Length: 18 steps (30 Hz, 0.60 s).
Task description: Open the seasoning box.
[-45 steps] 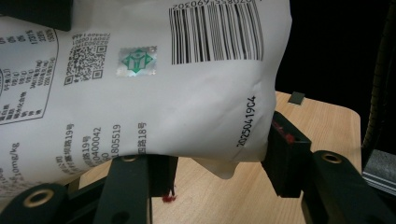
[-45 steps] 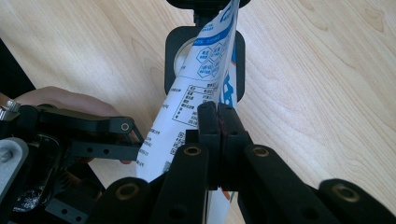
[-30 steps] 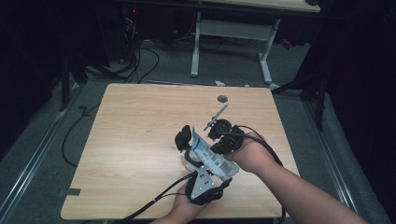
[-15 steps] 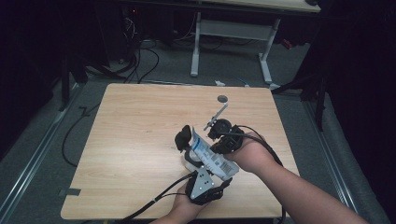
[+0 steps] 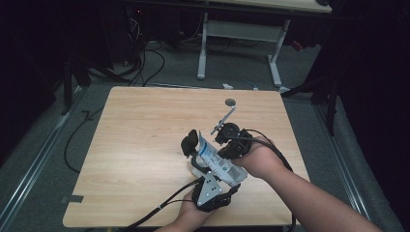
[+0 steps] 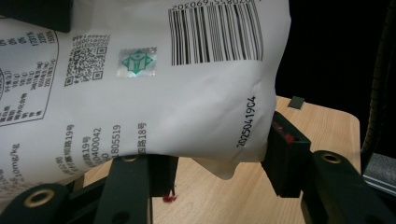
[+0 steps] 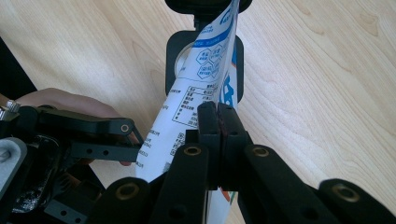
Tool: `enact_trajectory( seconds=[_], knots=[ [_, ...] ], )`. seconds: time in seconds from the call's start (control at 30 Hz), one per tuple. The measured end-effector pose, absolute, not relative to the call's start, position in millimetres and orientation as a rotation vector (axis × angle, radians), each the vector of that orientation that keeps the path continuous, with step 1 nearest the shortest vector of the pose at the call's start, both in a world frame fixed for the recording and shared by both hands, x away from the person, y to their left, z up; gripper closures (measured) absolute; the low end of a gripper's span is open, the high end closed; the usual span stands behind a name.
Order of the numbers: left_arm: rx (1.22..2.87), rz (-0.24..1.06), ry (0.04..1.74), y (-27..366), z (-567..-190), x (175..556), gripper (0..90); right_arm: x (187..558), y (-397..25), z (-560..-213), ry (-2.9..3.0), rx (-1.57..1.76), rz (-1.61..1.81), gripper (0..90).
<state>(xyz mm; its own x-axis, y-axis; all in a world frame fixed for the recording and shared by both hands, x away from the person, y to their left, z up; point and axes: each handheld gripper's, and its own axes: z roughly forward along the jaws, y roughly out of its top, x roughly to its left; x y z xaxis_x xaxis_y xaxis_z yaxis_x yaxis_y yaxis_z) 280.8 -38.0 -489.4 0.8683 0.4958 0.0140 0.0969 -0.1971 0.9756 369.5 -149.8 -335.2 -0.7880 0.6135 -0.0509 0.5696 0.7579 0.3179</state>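
Note:
A white pouch (image 5: 218, 162) with blue print and a barcode is held tilted above the front right of the wooden table (image 5: 145, 145). My right gripper (image 5: 226, 145) is shut on its edge; in the right gripper view the fingers (image 7: 209, 126) pinch the printed sheet (image 7: 205, 74). My left gripper (image 5: 196, 147) comes in from below. Its jaws stand wide apart, and the pouch (image 6: 140, 84) lies across them, touching the right pad (image 6: 280, 149).
A small round grey disc (image 5: 230, 102) lies on the table toward the back right, with a thin grey rod (image 5: 225, 117) between it and the right gripper. Cables trail off the table's front edge. A white desk frame (image 5: 241, 38) stands on the floor behind.

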Motion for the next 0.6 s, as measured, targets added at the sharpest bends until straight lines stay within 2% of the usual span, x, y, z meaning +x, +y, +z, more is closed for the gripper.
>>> enact_trajectory(
  seconds=[0.6],
  knots=[
    [1.753,0.382,0.458,-37.8,-490.8,280.5,51.9,370.4,-148.7,-338.1,2.807,0.949,0.441,90.0]
  ],
)
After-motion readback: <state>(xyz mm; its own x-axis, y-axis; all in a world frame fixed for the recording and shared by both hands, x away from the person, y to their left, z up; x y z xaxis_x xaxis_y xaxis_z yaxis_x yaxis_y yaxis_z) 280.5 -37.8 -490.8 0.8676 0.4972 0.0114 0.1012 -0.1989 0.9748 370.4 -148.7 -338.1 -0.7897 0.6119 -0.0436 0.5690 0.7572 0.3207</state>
